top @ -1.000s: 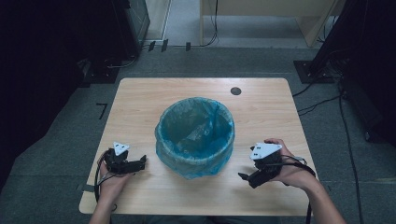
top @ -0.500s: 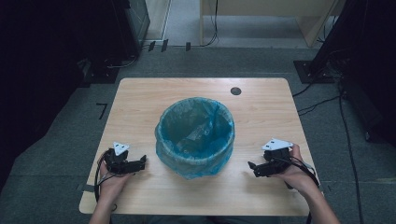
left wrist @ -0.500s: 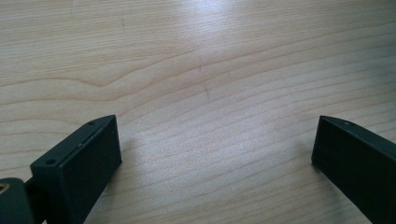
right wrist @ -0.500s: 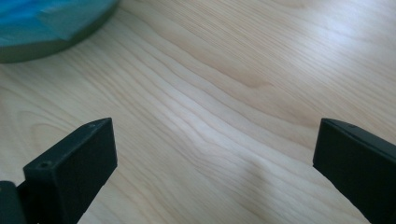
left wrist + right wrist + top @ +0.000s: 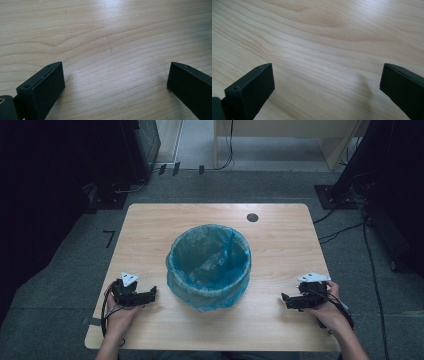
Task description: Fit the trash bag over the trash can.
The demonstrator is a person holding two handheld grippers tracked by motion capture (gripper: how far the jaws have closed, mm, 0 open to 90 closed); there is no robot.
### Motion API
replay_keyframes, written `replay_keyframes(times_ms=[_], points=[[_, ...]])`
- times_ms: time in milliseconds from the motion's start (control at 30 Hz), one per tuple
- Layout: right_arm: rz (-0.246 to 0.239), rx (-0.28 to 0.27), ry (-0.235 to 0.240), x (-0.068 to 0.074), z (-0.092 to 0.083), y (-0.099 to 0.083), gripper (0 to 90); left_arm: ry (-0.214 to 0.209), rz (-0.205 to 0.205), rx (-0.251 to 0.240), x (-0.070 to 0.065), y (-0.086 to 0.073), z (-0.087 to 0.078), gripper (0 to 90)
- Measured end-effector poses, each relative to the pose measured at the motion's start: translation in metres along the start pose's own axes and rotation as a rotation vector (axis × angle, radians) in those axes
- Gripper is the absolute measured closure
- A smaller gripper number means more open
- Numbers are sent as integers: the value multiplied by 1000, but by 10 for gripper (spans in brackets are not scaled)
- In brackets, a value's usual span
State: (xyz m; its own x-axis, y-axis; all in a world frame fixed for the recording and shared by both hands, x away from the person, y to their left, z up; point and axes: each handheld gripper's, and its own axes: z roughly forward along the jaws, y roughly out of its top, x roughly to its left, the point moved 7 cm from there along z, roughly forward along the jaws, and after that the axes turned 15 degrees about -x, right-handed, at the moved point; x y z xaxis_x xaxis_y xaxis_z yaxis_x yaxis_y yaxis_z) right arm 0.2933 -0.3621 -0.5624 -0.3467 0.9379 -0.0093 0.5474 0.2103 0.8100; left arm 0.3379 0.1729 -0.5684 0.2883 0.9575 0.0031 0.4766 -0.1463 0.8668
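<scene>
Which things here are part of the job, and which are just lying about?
Part of the job:
- bin with blue liner, mid-table
- left tongs, open, empty
- right tongs, open, empty

Just lying about:
- round dark hole cover near the table's far edge
- cables on the floor

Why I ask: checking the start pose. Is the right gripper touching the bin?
Apart. The high view shows bare table between the right gripper and the blue-lined bin.

The high view looks down and forward on the whole table [image 5: 150,225] from well above. Each gripper view looks from very near along its own jaws at bare wood, the surface shared with the high view.
</scene>
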Motion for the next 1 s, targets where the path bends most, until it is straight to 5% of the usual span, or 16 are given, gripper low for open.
replay_keyframes(times_ms=[200,400,600,1000], points=[[45,20,-59,-17,-5,-13,0,1,-1,0,0,0,0,8],[117,-26,-109,-29,-12,-22,0,2,0,0,0,0,0,8],[148,-101,-161,-35,-21,-31,0,5,-3,0,0,0,0,9],[177,-105,-209,-42,-32,-40,0,3,-3,0,0,0,0,8]])
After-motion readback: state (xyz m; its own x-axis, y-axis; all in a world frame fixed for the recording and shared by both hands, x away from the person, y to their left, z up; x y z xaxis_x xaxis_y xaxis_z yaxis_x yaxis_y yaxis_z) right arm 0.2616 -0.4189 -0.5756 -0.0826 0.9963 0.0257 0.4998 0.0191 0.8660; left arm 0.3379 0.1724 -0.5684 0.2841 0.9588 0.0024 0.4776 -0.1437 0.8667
